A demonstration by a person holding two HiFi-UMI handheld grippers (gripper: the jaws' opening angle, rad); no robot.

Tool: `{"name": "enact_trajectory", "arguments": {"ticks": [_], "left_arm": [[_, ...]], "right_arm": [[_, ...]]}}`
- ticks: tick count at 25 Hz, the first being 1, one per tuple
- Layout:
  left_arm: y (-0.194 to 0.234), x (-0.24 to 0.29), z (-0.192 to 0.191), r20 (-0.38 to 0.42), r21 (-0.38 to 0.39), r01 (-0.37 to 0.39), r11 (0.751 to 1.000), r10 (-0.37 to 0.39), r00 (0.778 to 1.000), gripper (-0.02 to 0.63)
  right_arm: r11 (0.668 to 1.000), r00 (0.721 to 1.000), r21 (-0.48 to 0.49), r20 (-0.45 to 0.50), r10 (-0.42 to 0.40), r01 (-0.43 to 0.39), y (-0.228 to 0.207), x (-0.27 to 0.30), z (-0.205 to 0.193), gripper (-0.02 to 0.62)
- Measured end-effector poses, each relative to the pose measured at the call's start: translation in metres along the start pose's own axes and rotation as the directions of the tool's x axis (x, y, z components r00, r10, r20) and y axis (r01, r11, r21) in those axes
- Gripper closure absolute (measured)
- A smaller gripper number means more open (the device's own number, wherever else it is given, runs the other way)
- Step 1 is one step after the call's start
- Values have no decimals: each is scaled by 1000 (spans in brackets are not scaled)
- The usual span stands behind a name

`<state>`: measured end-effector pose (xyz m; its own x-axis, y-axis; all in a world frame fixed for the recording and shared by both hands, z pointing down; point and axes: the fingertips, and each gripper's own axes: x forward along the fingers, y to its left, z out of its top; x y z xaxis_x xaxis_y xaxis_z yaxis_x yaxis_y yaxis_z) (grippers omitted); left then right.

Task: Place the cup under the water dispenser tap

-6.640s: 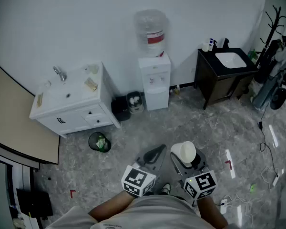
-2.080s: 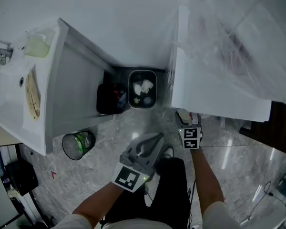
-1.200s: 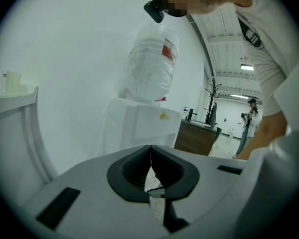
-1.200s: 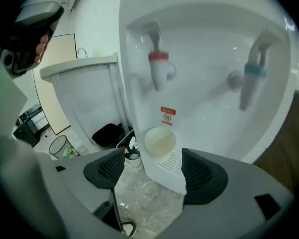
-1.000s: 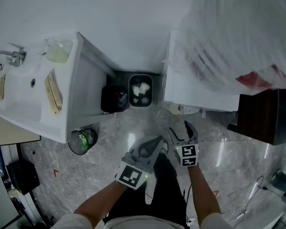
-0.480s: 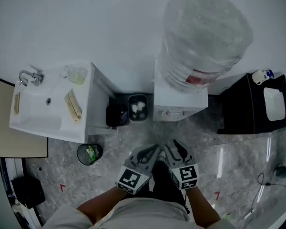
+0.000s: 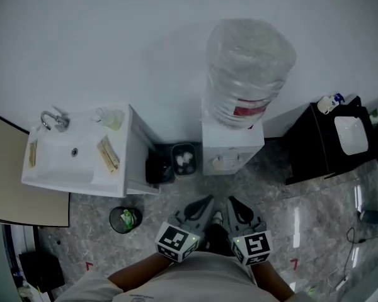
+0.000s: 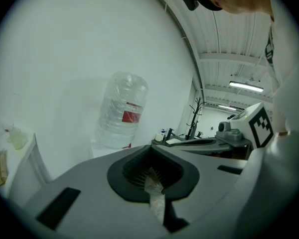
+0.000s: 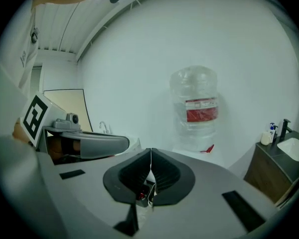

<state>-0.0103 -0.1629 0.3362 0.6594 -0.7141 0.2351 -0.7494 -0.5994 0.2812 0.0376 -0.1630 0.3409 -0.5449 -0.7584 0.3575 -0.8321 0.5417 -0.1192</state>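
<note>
The white water dispenser [image 7: 232,148] stands against the wall with a large clear bottle [image 7: 249,68] on top; it also shows in the left gripper view [image 8: 120,114] and the right gripper view [image 9: 195,108]. A small pale shape [image 7: 223,163] sits in its front recess under the taps, the cup as far as I can tell. My left gripper [image 7: 205,201] and right gripper [image 7: 232,202] hang side by side over the floor, well short of the dispenser. The right one has just been closing and is shut [image 9: 150,169] with nothing between its jaws. The left one [image 8: 150,172] is shut and holds nothing.
A white sink cabinet [image 7: 82,162] stands left of the dispenser. Between them are a small open bin [image 7: 184,158] and a black box [image 7: 155,167]. A round bin with green inside [image 7: 125,219] stands on the marble floor. A dark cabinet with a basin [image 7: 337,138] is at the right.
The view has pulled up and back from the dispenser. Both grippers came away from it and up; the right gripper's jaws went from wide open to shut, empty.
</note>
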Motion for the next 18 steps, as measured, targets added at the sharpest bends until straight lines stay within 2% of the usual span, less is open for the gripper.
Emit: {"name": "enact_trajectory", "arguments": {"ticks": [4, 9, 18], "left_arm": [[-7, -3, 15, 25, 41, 19, 999, -20, 999, 600], [-13, -9, 28, 53, 68, 27, 997, -31, 998, 600], [-10, -12, 23, 49, 65, 23, 998, -26, 998, 600]], "right_arm": [[1000, 999, -23, 45, -12, 13, 6, -8, 20, 578], [999, 998, -47, 57, -10, 13, 14, -15, 28, 580], [999, 999, -52, 40, -3, 6, 15, -8, 26, 580]]}}
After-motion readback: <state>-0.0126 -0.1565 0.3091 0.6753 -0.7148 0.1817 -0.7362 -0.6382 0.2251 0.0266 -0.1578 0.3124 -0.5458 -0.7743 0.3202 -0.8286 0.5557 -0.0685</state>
